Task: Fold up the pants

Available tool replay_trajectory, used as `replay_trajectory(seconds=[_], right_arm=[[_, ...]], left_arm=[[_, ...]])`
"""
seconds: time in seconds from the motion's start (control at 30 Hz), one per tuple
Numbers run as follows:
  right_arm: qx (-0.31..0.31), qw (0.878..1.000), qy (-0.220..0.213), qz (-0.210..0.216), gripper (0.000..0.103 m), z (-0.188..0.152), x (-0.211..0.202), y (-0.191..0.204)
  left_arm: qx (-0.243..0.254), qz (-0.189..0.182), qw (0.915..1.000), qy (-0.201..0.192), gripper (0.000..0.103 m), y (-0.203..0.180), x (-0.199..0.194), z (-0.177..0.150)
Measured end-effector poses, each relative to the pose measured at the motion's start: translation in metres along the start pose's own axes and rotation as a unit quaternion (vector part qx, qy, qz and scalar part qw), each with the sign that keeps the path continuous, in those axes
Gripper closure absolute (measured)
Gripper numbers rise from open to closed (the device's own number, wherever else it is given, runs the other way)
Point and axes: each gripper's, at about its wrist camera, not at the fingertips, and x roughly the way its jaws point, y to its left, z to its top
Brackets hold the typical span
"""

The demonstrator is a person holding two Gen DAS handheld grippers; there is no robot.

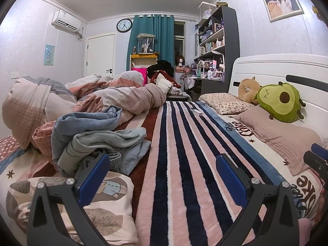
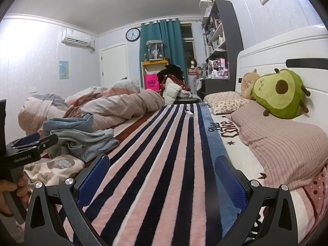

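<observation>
Blue-padded left gripper, seen from the left wrist: jaws wide apart, nothing between them, held low over the striped blanket. Crumpled blue-grey pants heaped on the blanket, just ahead of the left finger. Behind them, a bunched duvet. To the right, pillows and an avocado plush by the headboard.

Right wrist view: right gripper likewise spread apart and empty above the blanket. Pants lying left of it, apart. Left gripper at the far left edge, near the pants.
</observation>
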Motion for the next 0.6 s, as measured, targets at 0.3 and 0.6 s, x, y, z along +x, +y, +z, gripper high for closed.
replay_trajectory(seconds=[0.3,0.6], right_arm=[[-0.001,1.000,0.000,0.000,0.001,-0.0003,-0.0001,-0.0002],[0.000,1.000,0.000,-0.001,0.001,0.0000,-0.0003,-0.0007]], left_arm=[[0.000,-0.001,1.0000,0.000,0.001,0.0007,0.0003,0.0000],[0.001,-0.001,1.0000,0.000,0.001,0.0013,0.0004,-0.0001]])
